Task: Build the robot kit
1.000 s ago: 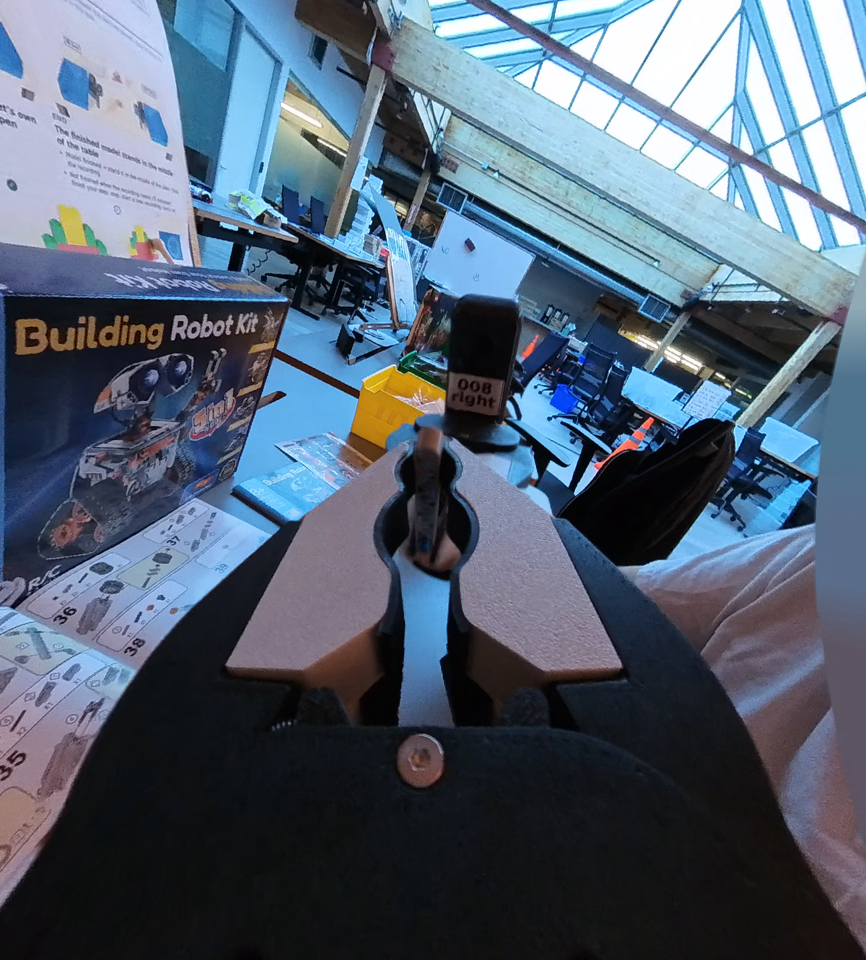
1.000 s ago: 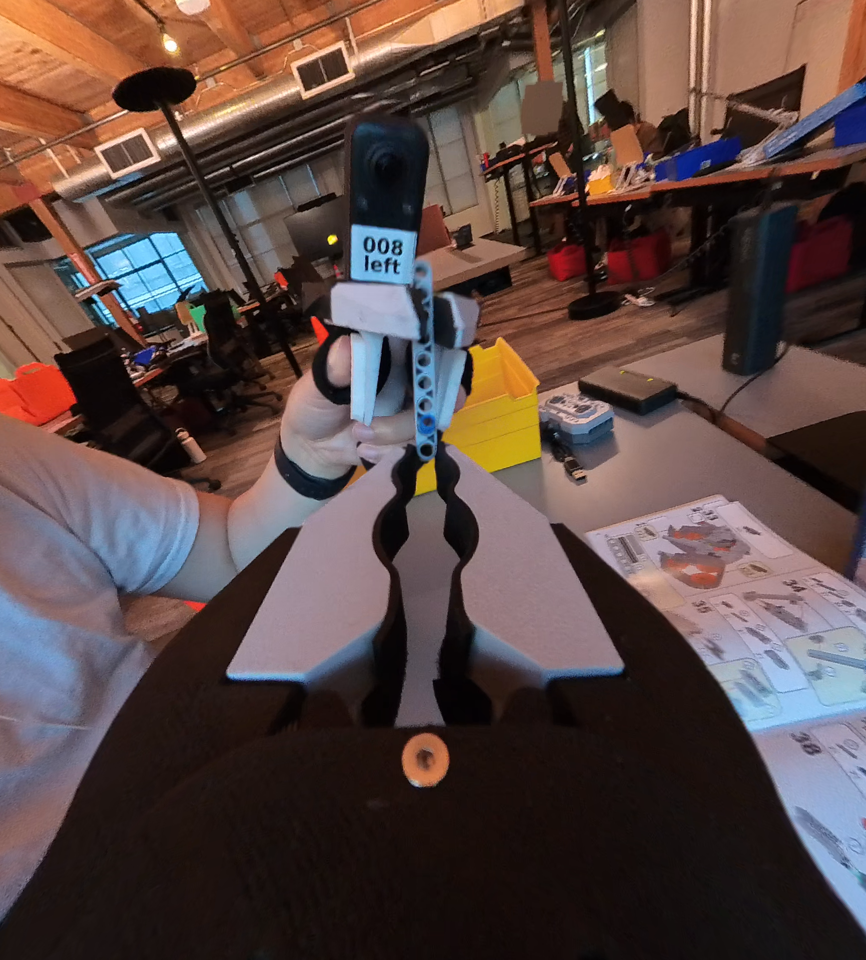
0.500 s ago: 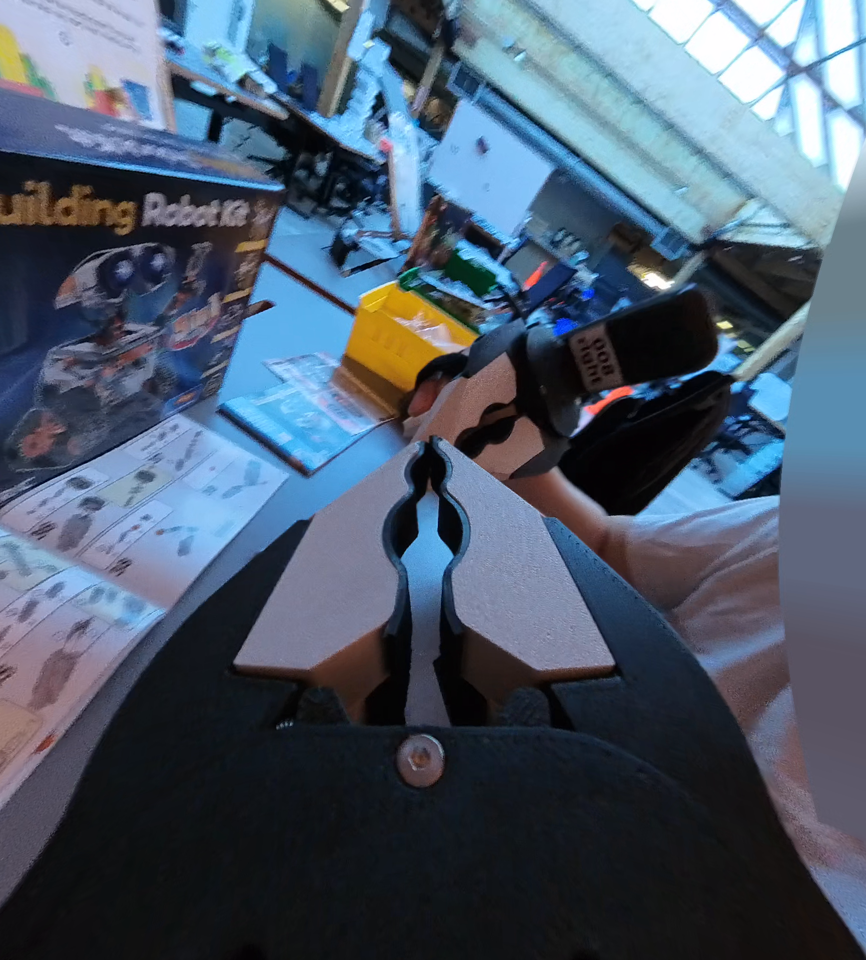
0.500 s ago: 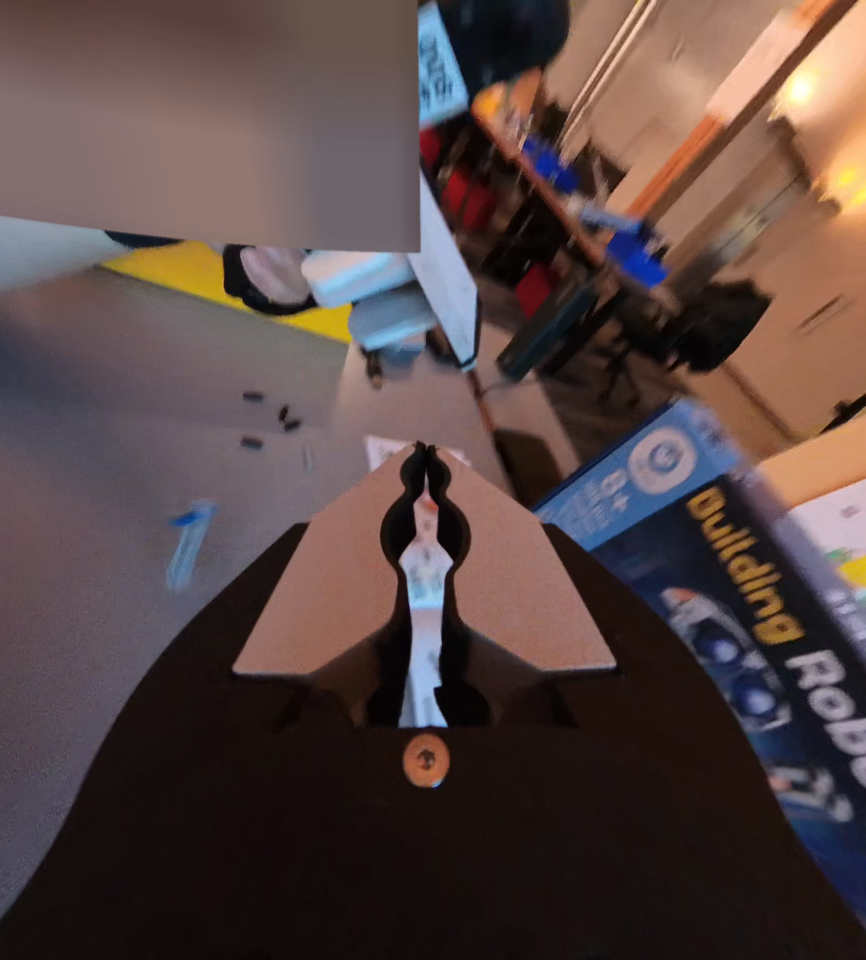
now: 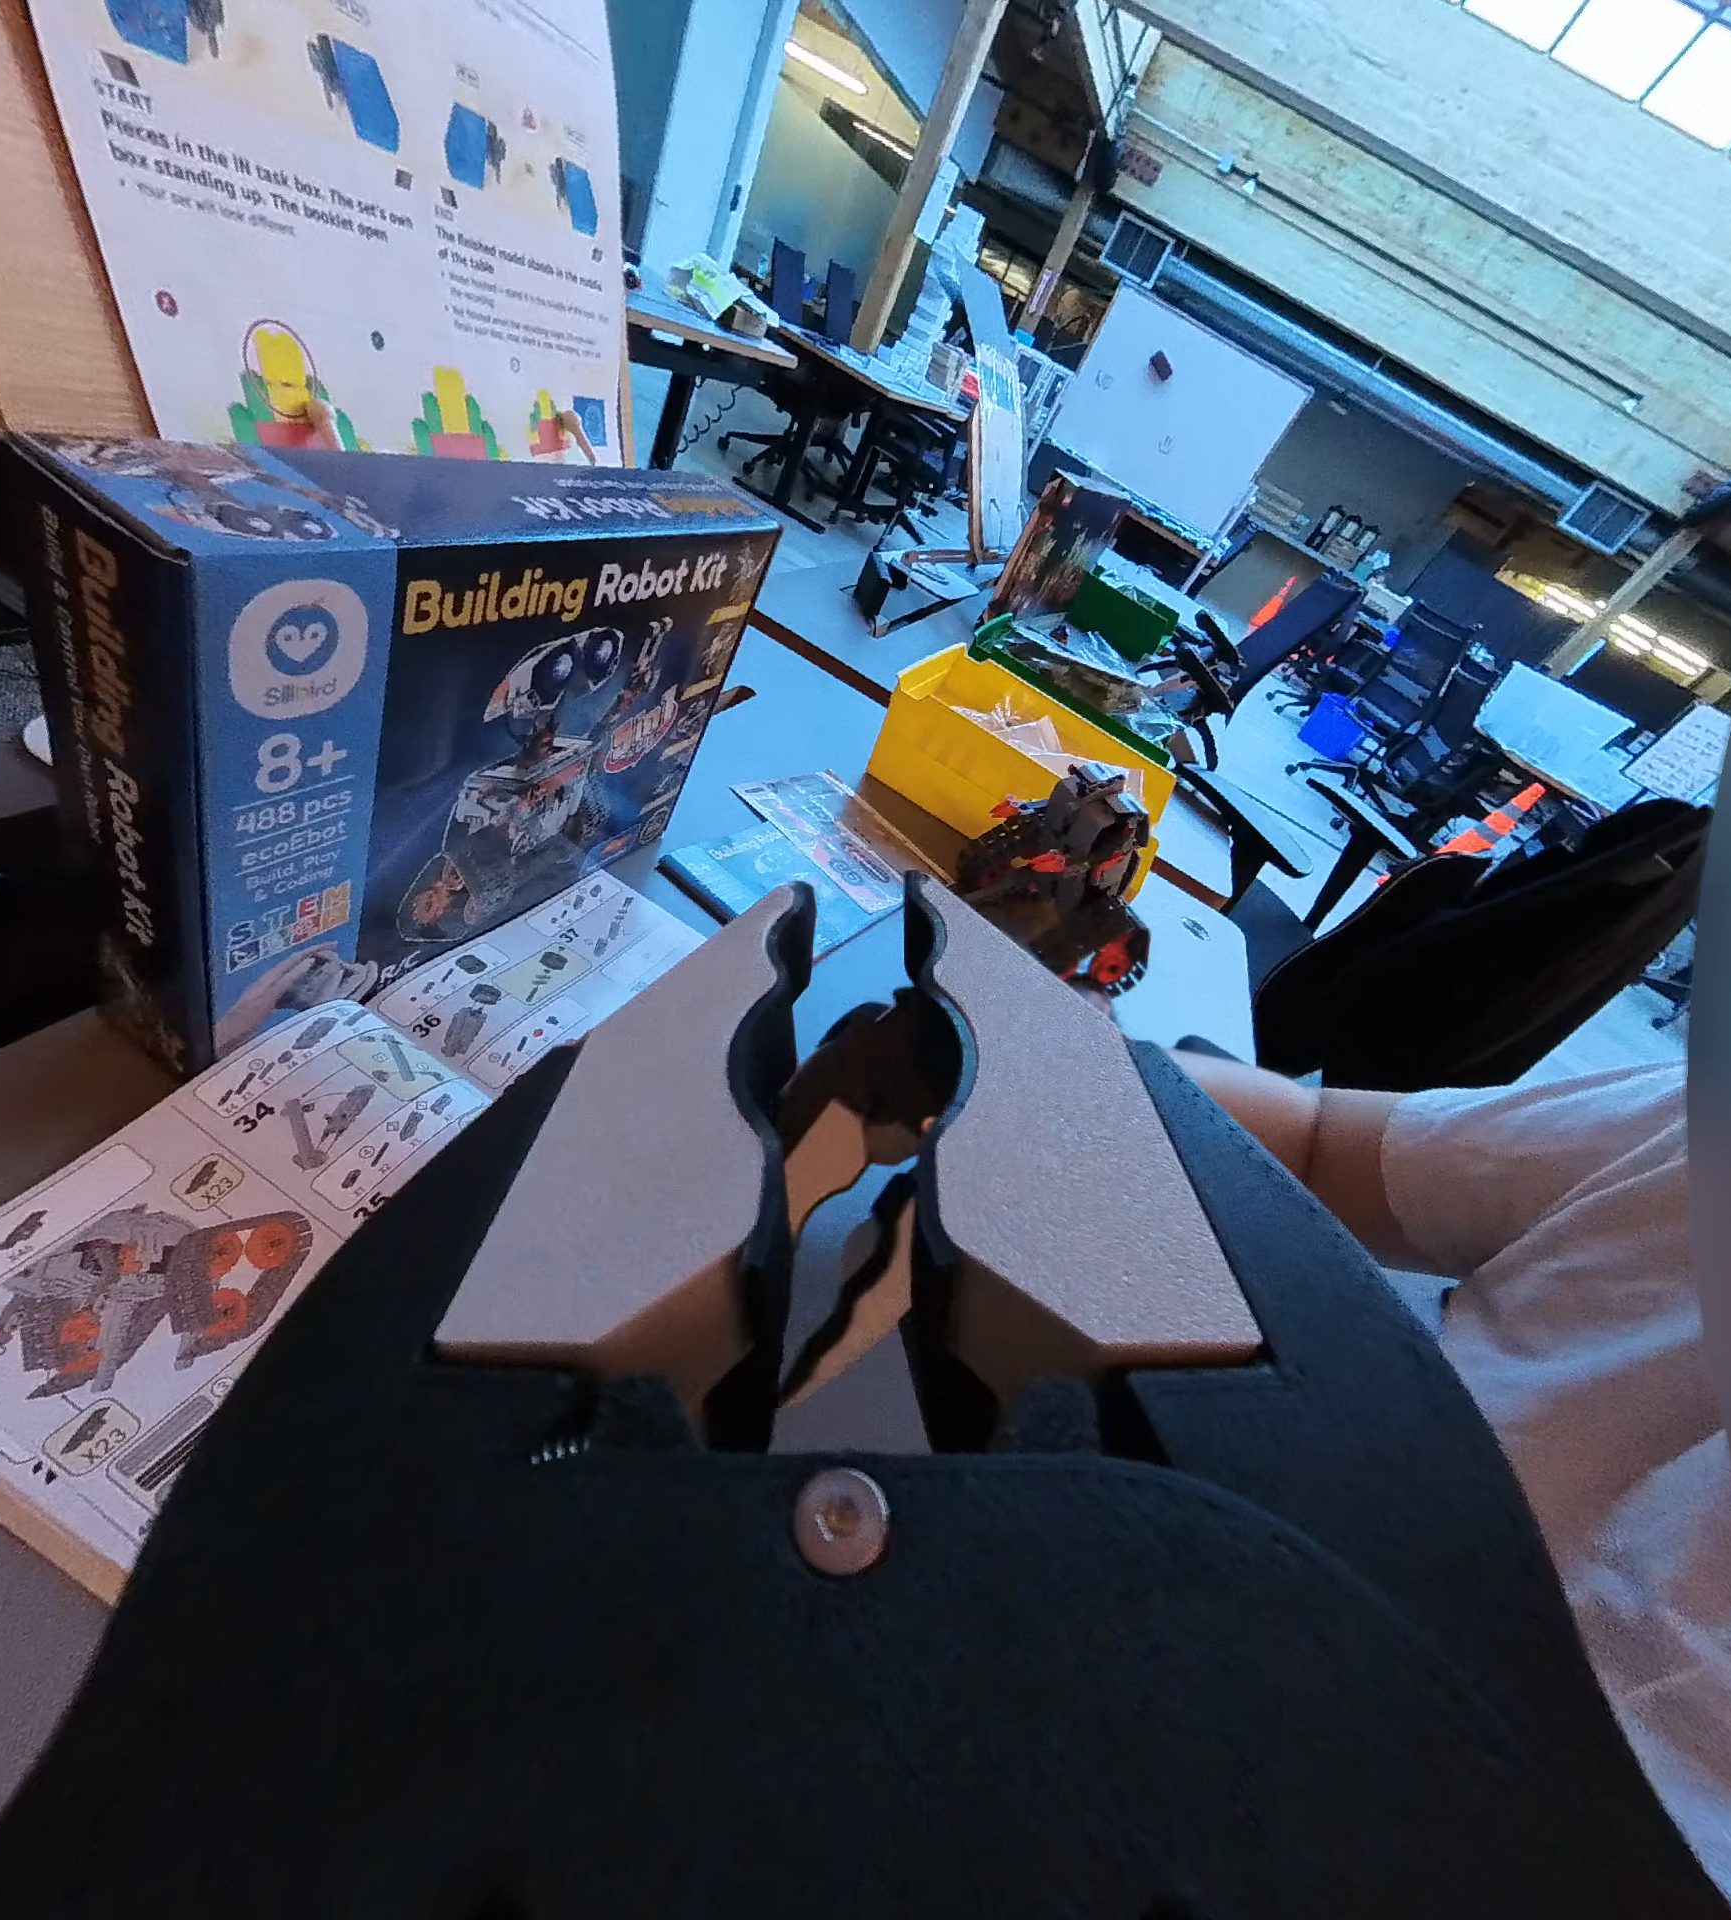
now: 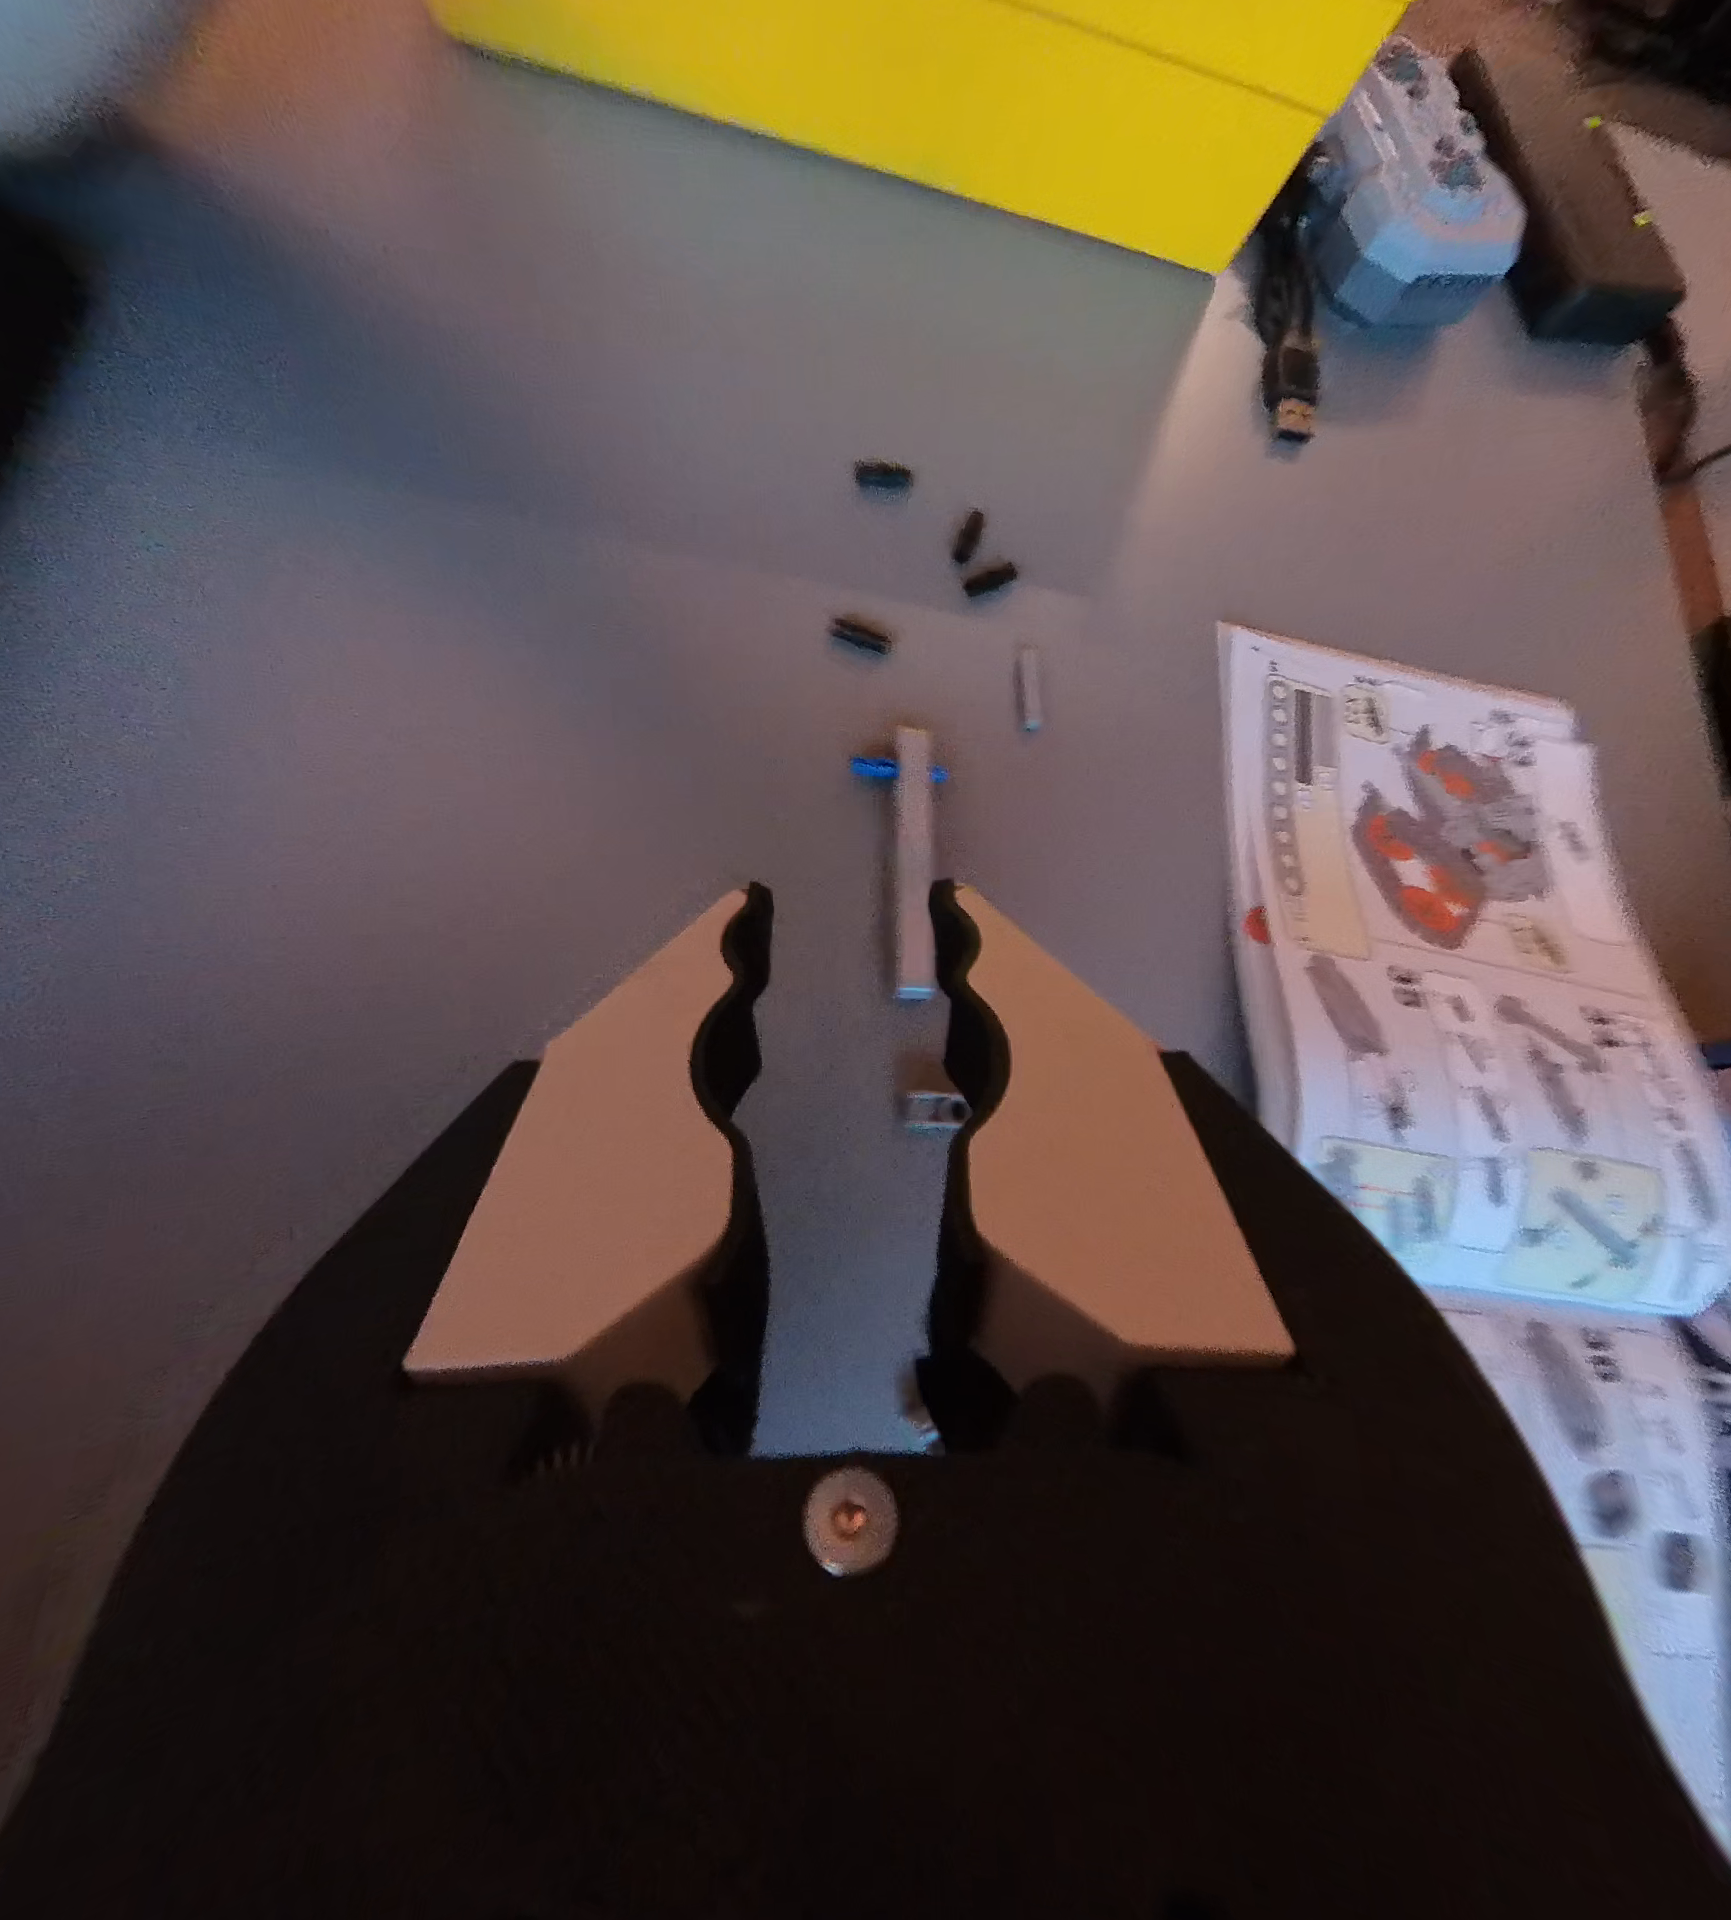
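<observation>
My right gripper (image 6: pixel 848 899) is open and empty, pointing down at the grey table (image 6: pixel 425 727). A long grey beam (image 6: pixel 913 862) with a blue pin (image 6: pixel 869 769) at its far end lies flat on the table. Its near end sits between my fingertips, close to the right finger (image 6: pixel 1069 1143). A small grey piece (image 6: pixel 934 1110) lies between the fingers. Several black pins (image 6: pixel 882 478) and a short grey axle (image 6: pixel 1029 686) lie beyond. My left gripper (image 5: pixel 856 914) is open and empty above the table, facing a dark robot model (image 5: pixel 1058 883).
An open instruction booklet (image 6: pixel 1463 987) lies to the right and shows in the left wrist view (image 5: pixel 217 1195). A blue kit box (image 5: pixel 404 748) stands at the left. A yellow bin (image 5: pixel 996 748) stands behind the model. A grey battery unit (image 6: pixel 1412 229) with a cable lies at the far right. The tips of one gripper are about 20 centimeters away from the tips of the other.
A second ago both grippers were shut on the grey beam, held up between them. The beam now lies on the table, both grippers have opened, and the right one has swung down over it.
</observation>
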The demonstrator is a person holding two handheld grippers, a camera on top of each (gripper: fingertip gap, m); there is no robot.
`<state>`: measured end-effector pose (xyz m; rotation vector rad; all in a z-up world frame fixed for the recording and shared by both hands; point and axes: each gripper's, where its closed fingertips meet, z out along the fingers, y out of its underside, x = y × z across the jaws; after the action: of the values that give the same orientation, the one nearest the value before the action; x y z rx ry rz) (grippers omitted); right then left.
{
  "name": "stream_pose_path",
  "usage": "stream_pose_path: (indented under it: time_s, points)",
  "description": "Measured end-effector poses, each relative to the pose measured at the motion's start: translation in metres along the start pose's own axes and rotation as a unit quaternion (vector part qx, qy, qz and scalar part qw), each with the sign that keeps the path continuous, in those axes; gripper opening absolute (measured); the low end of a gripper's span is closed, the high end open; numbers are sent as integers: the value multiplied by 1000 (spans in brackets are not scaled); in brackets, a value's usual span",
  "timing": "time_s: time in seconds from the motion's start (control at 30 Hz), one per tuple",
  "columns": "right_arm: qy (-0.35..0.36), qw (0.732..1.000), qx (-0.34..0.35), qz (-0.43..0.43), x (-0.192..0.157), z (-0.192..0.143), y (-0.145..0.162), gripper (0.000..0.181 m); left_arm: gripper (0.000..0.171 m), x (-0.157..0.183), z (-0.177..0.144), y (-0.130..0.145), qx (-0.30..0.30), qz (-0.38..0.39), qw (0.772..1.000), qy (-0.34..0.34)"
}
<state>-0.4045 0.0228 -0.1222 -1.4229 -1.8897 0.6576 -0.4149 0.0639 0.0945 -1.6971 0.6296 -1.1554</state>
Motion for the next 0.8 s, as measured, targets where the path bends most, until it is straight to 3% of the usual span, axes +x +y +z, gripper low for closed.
stream_pose_path:
  time_s: [0.1,0.2,0.23,0.27,0.33,0.43,0.57,0.67,0.8]
  points:
    - [31,998,-40,-46,19,22,14,34,14,3,-3,-1,-6,12,1000,-8]
    - [-56,994,-64,64,10,38,17,26,14,7,-3,0,-11,19,1000,-6]
    - [-59,990,-95,87,11,41,24,23,14,9,-4,0,-12,19,1000,-2]
    - [-53,989,-102,97,13,41,23,8,14,10,-5,0,-13,20,1000,-1]
    - [-12,993,-106,57,20,36,21,8,14,10,-7,-3,-5,24,1000,-4]
    - [167,985,3,-37,54,-14,-31,8,24,3,-14,-14,32,17,999,-13]
    - [348,927,55,-127,68,-104,-81,8,34,0,-18,-22,58,9,998,-14]
    - [434,891,72,-114,80,-148,-96,7,34,12,-8,-17,44,8,999,23]
    - [473,868,137,-55,85,-172,-110,7,34,22,17,-3,25,9,998,56]
